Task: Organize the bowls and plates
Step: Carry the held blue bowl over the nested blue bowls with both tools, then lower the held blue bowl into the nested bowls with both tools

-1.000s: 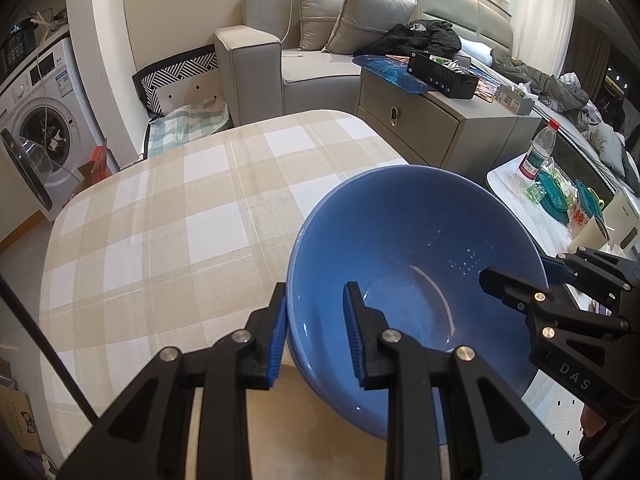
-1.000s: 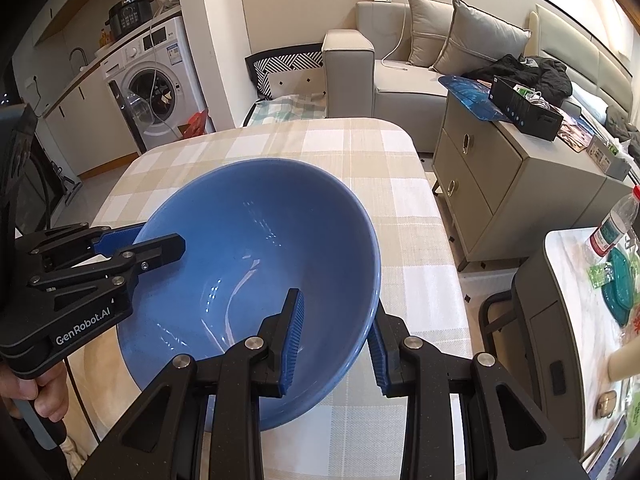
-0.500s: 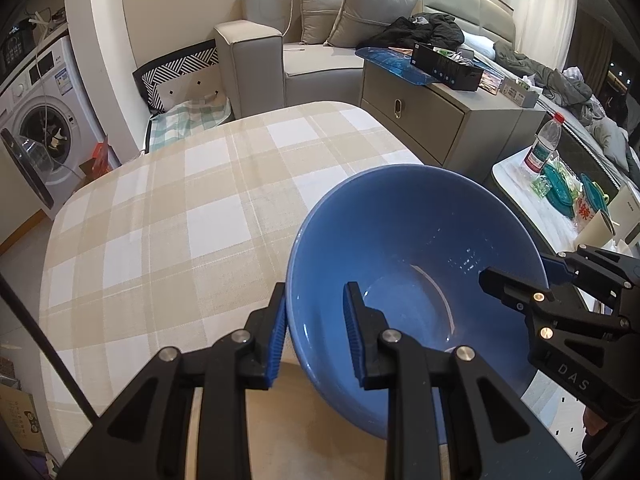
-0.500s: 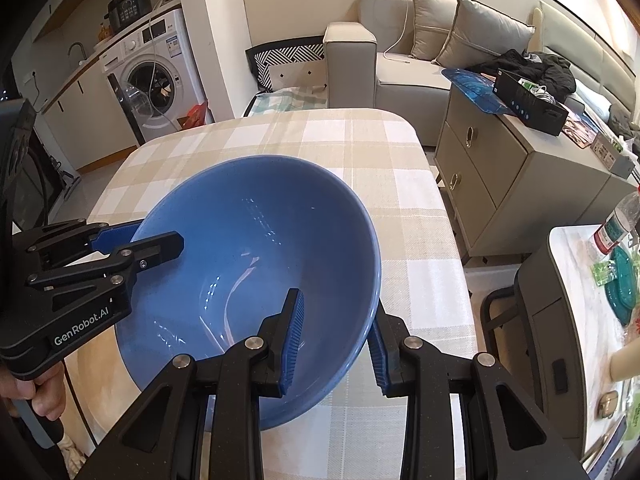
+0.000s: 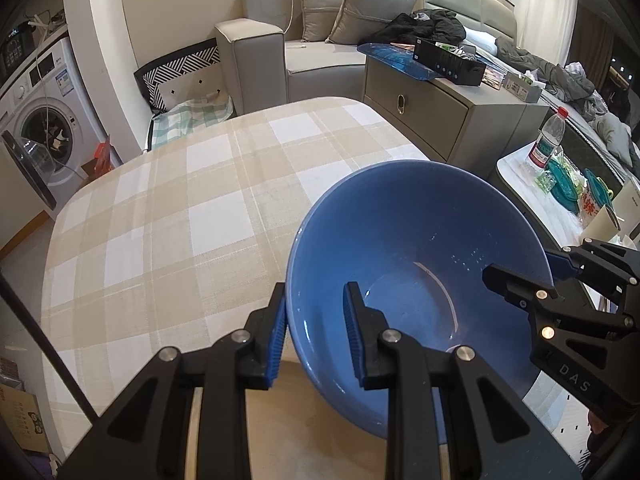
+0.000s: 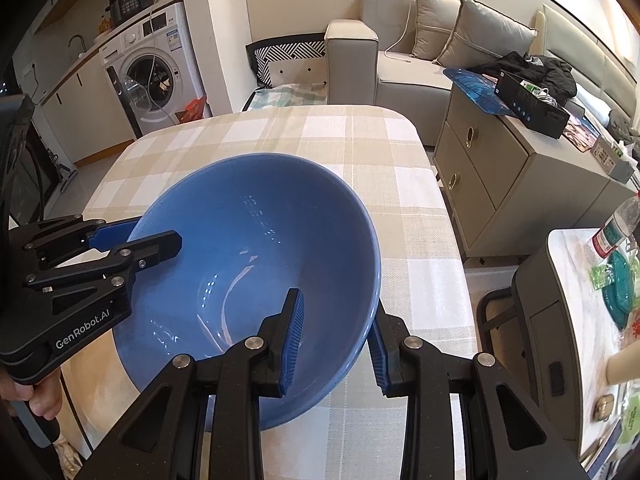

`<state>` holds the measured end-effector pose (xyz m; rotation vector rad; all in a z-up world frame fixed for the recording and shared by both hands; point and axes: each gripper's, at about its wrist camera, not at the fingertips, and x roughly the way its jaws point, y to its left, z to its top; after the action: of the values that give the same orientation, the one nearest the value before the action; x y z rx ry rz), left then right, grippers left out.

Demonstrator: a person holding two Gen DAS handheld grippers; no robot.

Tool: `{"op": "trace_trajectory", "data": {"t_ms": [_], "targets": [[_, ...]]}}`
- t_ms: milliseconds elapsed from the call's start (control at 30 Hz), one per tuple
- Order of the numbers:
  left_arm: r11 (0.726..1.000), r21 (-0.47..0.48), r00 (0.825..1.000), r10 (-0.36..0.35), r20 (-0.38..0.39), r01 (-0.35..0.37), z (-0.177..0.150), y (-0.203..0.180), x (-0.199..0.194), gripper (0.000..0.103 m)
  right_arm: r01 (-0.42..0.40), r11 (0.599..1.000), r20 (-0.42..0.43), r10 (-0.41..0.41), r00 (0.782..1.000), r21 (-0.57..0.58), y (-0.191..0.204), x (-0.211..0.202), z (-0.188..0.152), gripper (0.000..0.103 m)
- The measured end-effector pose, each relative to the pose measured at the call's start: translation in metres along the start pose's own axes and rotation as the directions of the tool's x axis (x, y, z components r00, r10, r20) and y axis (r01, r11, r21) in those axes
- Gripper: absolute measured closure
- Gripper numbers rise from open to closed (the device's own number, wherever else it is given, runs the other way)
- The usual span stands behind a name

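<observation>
Surroundings: a grey sofa (image 5: 320,52) with cushions stands beyond the far end of the table (image 5: 168,216); a washing machine (image 6: 156,76) with its door open is at the far left; a beige drawer cabinet (image 6: 500,168) stands just beside the table's right edge.
On the cabinet: a black box (image 6: 532,104), a blue sheet (image 5: 394,59) and dark clothing behind them.
Side table: a second small table (image 5: 520,172) at the right carries a water bottle (image 5: 548,140) and teal dishes (image 5: 564,186).
In the way: the checked tablecloth beyond the bowl is bare.
Blue bowl (image 5: 416,280): held tilted over the near part of the table; nothing lies inside, only glossy reflections.
Left gripper (image 5: 316,332): its fingers pinch the bowl's rim, one blue pad outside the wall, one inside.
Right gripper (image 6: 336,336): its fingers pinch the opposite rim the same way.
Hand (image 6: 28,396): grips the left gripper's handle at the lower left of the right wrist view.
</observation>
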<state>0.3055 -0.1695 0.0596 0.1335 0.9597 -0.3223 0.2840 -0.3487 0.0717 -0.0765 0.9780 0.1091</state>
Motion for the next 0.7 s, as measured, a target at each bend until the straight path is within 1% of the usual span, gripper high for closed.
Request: {"op": "trace_trajectory", "data": {"t_ms": [300, 567, 700], "targets": [[1.000, 0.003, 1.000, -0.001, -0.009, 0.001, -0.0045, -0.0001, 0.0062, 0.078, 0.024, 1.000, 0.004, -0.024, 1.000, -0.019, 0.0023, 0.0002, -0.0010, 0.072], [1.000, 0.014, 1.000, 0.009, 0.000, -0.009, -0.0085, -0.0015, 0.0082, 0.078, 0.038, 0.999, 0.014, -0.038, 0.999, -0.031, 0.0037, 0.0012, -0.0033, 0.072], [0.999, 0.024, 1.000, 0.021, 0.003, -0.021, -0.0081, -0.0032, 0.0071, 0.078, 0.088, 0.994, 0.030, -0.086, 0.996, -0.064, 0.0103, 0.0027, -0.0061, 0.072]]}}
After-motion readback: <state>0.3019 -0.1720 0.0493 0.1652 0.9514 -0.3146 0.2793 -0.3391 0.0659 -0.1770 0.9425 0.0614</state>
